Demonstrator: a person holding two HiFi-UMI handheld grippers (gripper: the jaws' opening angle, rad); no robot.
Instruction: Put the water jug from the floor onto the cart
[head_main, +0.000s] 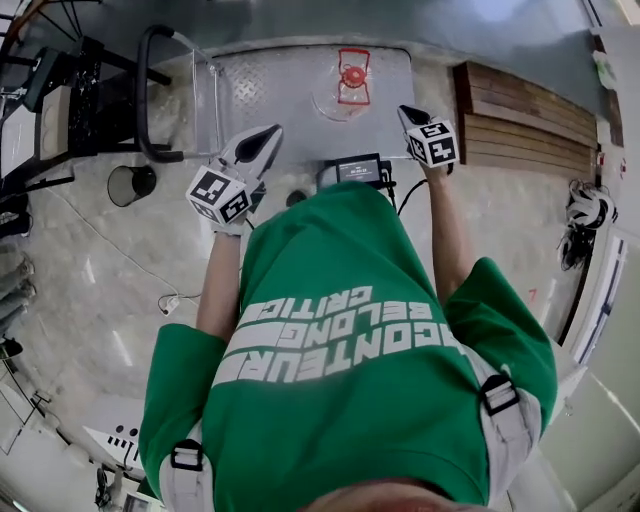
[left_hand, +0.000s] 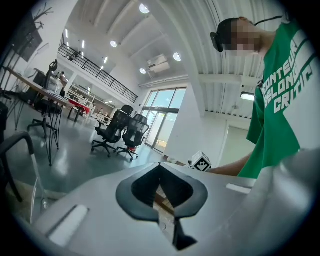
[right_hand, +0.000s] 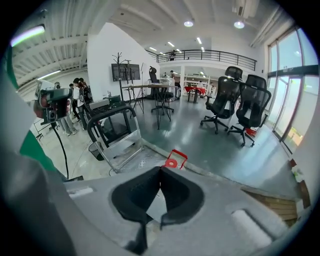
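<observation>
Water jug (head_main: 345, 88): clear, red handle on top, standing upright on the metal deck of the cart (head_main: 260, 90), toward the deck's right half. Neither claw touches it. In the right gripper view the red handle (right_hand: 175, 159) shows just past the jaw tips, out on the deck.

Far left, head view: round dark bin (head_main: 130, 185) on the floor, just below the cart's black push handle (head_main: 150, 95).

Left gripper (head_main: 270, 133): held above the floor at the near edge of the cart, left of the jug and apart from it. In its own view the jaws (left_hand: 160, 165) are pinched together at the tips, nothing between them. It looks out level across the hall, toward office chairs (left_hand: 122, 132).

Centre: black box (head_main: 352, 170) at the near edge of the cart, between the two arms, just ahead of the person's green shirt (head_main: 350, 340).

Right gripper (head_main: 406, 112): raised at the cart's near right corner, right of the jug and clear of it. Jaws (right_hand: 160, 169) closed tip to tip, empty.

Far right: stack of wooden planks (head_main: 530, 125) on the floor, beside the cart.
</observation>
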